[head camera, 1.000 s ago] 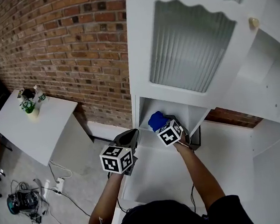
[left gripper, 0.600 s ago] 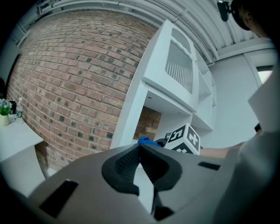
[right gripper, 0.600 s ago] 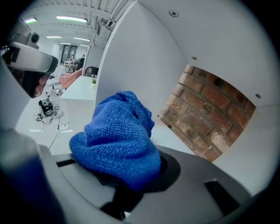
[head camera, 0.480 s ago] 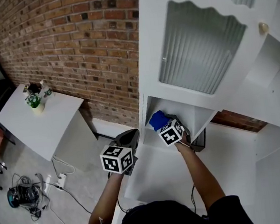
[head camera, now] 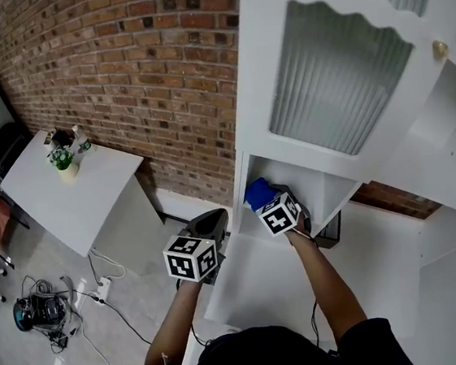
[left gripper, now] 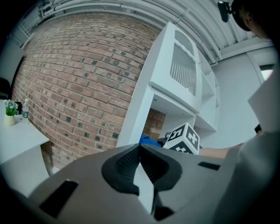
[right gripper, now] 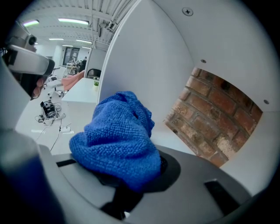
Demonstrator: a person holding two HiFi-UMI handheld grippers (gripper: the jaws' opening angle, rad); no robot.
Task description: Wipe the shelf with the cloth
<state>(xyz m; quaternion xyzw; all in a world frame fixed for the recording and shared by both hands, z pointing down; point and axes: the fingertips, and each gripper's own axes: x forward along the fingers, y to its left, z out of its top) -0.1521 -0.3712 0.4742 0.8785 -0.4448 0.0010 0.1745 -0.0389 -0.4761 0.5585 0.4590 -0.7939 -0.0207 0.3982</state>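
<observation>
Faces a red brick wall [head camera: 118, 75] and a white cabinet [head camera: 339, 83]. Grips a bunched blue cloth [right gripper: 118, 140] in the right tongs [right gripper: 131, 181], pushed inside the open shelf [head camera: 314, 186] under the ribbed-glass door, close to its left wall. Holds the left tongs [left gripper: 140, 164] clenched on nothing, outside the cabinet, low and left of the shelf. Leaves a white bench [head camera: 67, 204] with a small potted plant [head camera: 63, 159] well apart, far left.

cloth [right gripper: 116, 135]: blue, nubby, soft looped weave
shelf [head camera: 260, 284]: smooth white, satin paint
wall [head camera: 143, 81]: rough red brick, matt
door pane [head camera: 339, 83]: ribbed, translucent glass
left claw [left gripper: 139, 151]: matt grey plastic, ribbed black inside
</observation>
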